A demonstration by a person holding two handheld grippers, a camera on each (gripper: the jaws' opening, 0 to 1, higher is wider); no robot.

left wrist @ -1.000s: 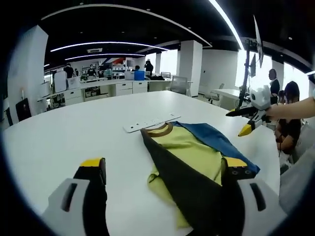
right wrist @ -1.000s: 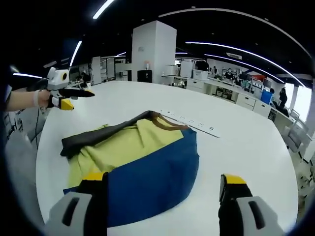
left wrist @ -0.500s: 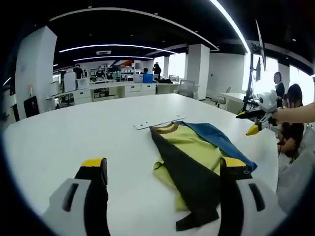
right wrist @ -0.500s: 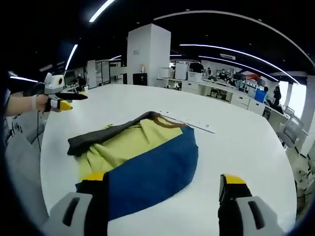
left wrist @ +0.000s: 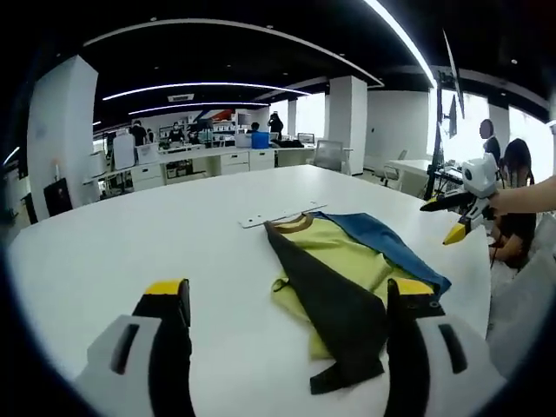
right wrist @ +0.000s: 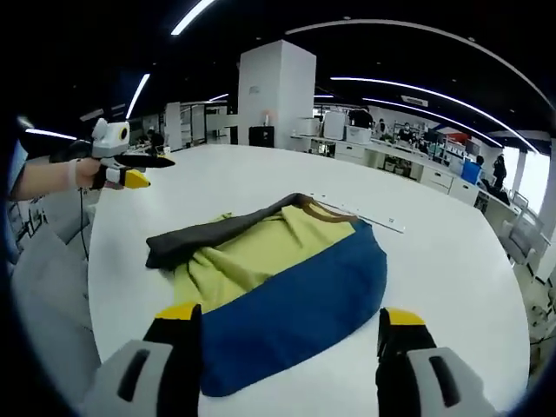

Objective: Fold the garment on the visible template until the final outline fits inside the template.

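- The garment (right wrist: 278, 278) lies on the white table (left wrist: 130, 243), straight ahead of the right gripper (right wrist: 285, 334) — its blue edge reaches between those wide, empty jaws.
- The left gripper (left wrist: 295, 304), also wide and empty, has the dark strip running lengthwise beside its right jaw; neither is clearly nearer.

The left tongs (left wrist: 287, 300) have two black jaws with yellow tips and light grey bases with dark slots. The right tongs (right wrist: 285, 323) look the same: black jaws, yellow tips, grey bases. From outside, the left tongs have a white body, a black bar and a yellow tip.
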